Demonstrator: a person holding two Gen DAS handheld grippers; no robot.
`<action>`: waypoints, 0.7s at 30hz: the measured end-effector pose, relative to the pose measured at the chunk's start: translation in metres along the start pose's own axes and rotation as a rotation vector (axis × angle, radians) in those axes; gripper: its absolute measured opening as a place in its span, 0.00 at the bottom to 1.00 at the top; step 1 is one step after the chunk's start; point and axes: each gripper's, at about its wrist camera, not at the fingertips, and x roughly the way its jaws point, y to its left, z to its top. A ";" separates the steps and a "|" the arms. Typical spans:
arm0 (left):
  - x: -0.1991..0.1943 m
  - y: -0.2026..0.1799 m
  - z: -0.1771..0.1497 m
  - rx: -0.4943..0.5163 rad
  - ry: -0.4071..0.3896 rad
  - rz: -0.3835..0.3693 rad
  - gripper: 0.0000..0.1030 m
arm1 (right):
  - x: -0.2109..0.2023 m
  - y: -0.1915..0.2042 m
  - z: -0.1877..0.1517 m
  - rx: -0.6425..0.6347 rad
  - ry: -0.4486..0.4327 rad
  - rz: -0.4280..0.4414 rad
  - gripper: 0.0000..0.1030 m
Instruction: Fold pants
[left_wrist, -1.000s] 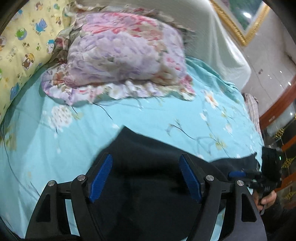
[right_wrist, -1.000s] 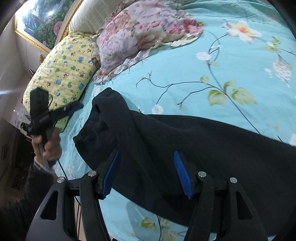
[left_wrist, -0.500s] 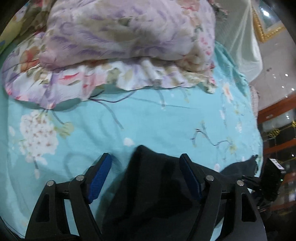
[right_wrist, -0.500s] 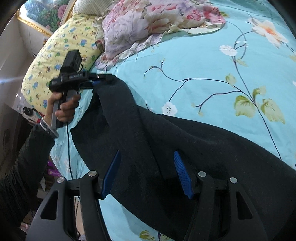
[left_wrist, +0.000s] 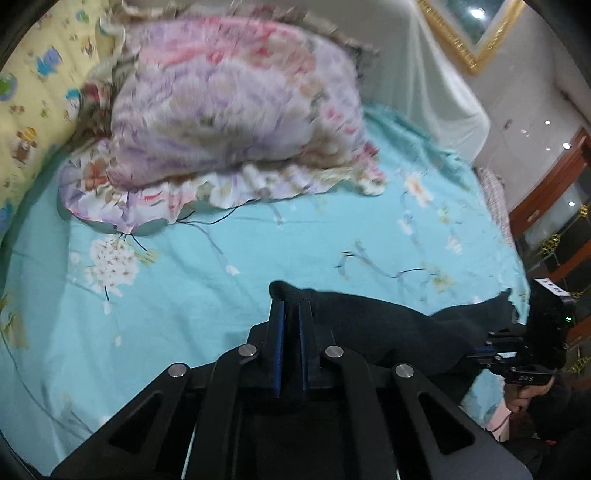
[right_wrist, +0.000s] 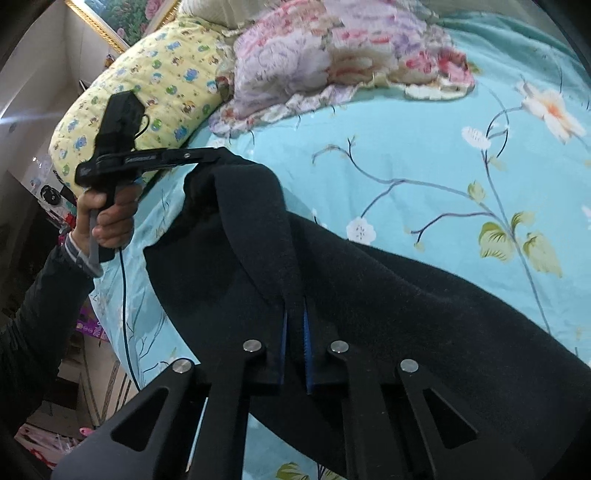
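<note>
Left gripper clamps down, jaws just closing on a raised corner of the black pants! Right gripper has snapped closed too, pinching a fold. The pants sprawl between them across the turquoise floral bedsheet.

Black fleece pants lie across a turquoise bedsheet printed with white blossoms, dark twigs and green leaves. A ruffled pillow shows lilac, pink and cream florals; a pale yellow cushion carries blue and green cartoon animals. Blue pads line black gripper fingers.
</note>
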 end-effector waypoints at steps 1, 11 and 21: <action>-0.005 -0.004 -0.003 0.008 -0.010 -0.003 0.04 | -0.003 0.003 -0.001 -0.009 -0.009 0.002 0.07; -0.043 -0.010 -0.052 -0.024 -0.099 -0.029 0.03 | -0.011 0.028 -0.024 -0.073 -0.011 -0.012 0.07; -0.073 -0.008 -0.113 -0.118 -0.188 -0.046 0.03 | -0.016 0.043 -0.047 -0.161 -0.003 -0.020 0.07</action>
